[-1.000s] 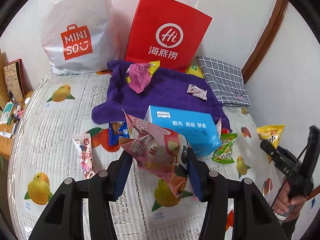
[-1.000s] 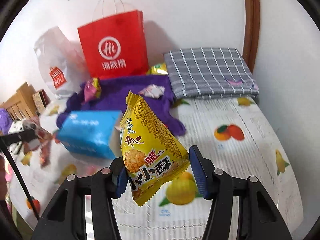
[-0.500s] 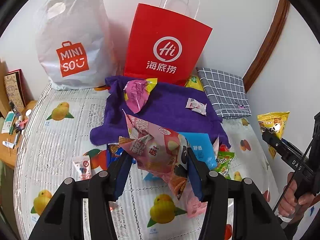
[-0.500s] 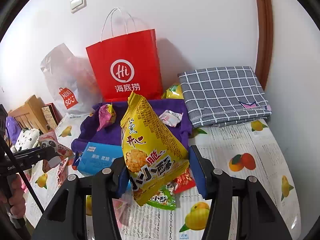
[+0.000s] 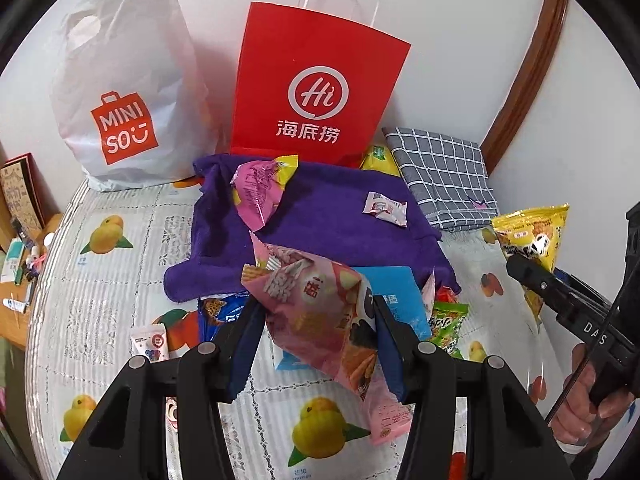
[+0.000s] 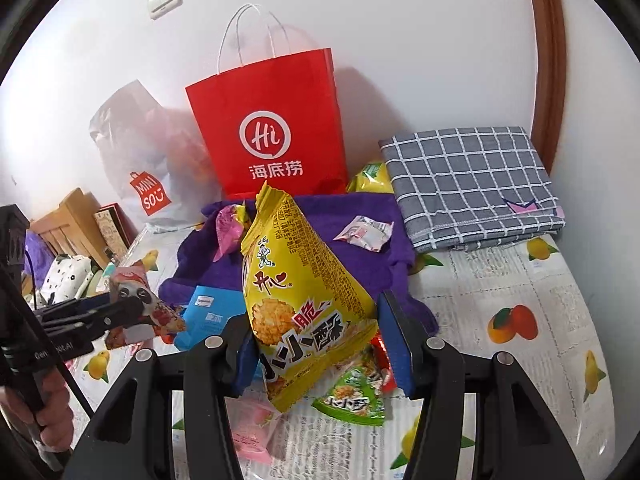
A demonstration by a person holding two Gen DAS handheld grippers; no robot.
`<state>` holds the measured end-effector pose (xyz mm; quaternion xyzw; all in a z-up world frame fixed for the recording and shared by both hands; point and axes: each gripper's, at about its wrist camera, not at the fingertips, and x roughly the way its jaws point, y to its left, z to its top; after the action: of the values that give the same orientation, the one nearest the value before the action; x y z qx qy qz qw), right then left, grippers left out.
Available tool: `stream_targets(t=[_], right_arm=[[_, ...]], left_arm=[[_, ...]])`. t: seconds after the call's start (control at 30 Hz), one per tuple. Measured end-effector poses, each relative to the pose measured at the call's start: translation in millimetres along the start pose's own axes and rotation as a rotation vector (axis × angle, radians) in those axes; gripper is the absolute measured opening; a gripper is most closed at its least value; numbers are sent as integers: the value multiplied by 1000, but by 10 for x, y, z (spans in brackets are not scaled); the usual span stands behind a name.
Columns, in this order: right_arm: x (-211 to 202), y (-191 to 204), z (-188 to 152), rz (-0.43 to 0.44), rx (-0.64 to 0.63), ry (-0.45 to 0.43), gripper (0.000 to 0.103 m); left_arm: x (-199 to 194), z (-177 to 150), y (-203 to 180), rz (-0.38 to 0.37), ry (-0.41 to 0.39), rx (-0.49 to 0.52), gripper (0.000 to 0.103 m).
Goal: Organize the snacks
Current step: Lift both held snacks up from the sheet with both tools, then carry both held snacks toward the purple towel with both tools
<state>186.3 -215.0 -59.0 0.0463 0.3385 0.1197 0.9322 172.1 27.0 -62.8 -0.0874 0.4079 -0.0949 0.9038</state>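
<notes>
The left claw [image 5: 316,334] holds a pink snack bag [image 5: 320,312] above the bed [image 5: 112,280]. The right claw [image 6: 316,344] grips a yellow snack bag [image 6: 304,300], near the red paper bag [image 6: 272,136] by the wall.

**Bright wrappers crowd fruit-print cloth**

A yellow snack bag [image 6: 304,300] and a pink snack bag [image 5: 316,312] show before a red paper bag [image 5: 316,92], a purple towel [image 5: 320,216], a grey checked cloth [image 6: 468,184] and a white tablecloth [image 5: 100,280] printed with yellow and orange fruit.
</notes>
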Motion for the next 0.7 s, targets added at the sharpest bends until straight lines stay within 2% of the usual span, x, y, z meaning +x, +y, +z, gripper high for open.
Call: stream_targets(t=[0.47,0.7], right_arm=[[157,237,12,9,-3,-51,53],[292,312,133,7,-11,-77,53]], left_arm=[[125,19,133,24,-58,33,51],[214,76,188,24,-79,58,51]])
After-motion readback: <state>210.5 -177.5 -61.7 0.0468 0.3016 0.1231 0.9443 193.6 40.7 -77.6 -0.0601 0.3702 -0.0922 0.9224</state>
